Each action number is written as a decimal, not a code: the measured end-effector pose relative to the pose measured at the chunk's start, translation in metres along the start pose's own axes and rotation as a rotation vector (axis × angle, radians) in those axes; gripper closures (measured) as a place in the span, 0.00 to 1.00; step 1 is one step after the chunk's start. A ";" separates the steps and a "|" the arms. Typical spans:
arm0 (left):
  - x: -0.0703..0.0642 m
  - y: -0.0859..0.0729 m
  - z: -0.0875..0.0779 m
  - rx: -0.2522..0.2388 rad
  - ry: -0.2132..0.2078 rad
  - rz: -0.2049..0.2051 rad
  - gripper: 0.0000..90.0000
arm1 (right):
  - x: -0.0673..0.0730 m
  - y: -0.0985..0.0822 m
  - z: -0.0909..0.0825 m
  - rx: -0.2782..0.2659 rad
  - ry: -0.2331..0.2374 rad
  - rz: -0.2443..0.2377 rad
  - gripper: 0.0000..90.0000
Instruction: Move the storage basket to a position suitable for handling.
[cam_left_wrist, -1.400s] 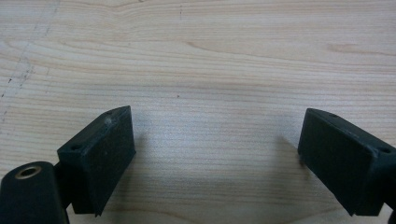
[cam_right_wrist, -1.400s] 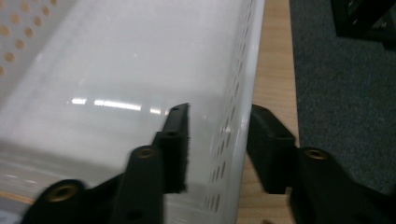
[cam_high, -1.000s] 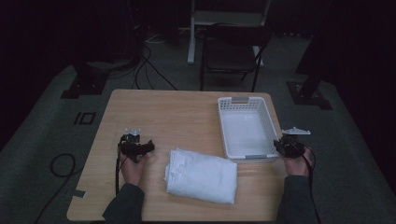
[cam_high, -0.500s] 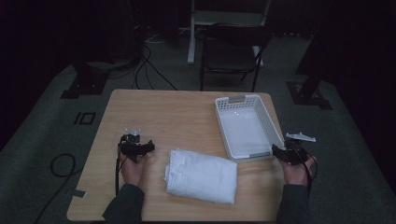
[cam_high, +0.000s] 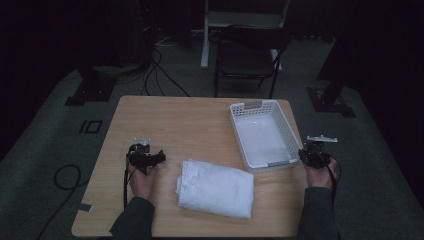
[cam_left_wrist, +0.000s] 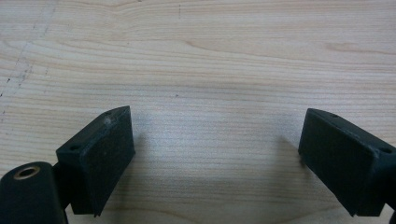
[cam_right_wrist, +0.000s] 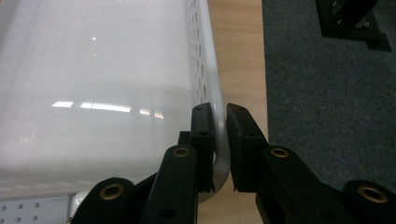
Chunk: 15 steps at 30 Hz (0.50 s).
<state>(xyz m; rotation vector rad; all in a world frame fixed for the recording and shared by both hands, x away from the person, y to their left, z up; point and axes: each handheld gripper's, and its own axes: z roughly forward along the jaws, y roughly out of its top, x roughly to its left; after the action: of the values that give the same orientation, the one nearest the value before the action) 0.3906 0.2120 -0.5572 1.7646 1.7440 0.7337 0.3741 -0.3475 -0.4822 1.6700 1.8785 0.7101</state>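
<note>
The right claw (cam_right_wrist: 219, 140) is pinching the near right corner of the white basket's (cam_high: 287, 135) rim, its jaws having just closed on the wall — so the step looks like gripping the basket to shift it on the desk (cam_high: 170, 120). The left claw (cam_left_wrist: 215, 154) rests spread over bare wood, left of the folded towel (cam_high: 216, 188) — next calls for a steady pull without tipping the basket.

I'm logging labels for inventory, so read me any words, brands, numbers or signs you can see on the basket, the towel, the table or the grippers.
None can be read.
White basket: a grey tab on its far rim, too small to tell whether it bears text.
Folded white towel: plain.
Wooden table: bare wood grain.
Left gripper and right gripper: black jaws, unmarked.
</note>
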 end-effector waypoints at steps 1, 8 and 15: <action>0.000 0.000 0.000 0.000 0.000 0.000 0.11 | -0.002 0.003 0.003 -0.004 -0.003 0.006 0.90; 0.000 0.000 0.000 -0.001 0.001 0.000 0.11 | -0.013 0.023 0.017 -0.028 -0.027 0.131 0.54; 0.000 0.000 0.000 0.000 -0.001 0.001 0.11 | 0.019 0.007 -0.005 -0.077 -0.068 0.158 0.23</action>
<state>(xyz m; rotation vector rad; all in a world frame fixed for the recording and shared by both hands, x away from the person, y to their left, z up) 0.3902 0.2119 -0.5572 1.7657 1.7427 0.7327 0.3737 -0.3282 -0.4750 1.7843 1.6652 0.7684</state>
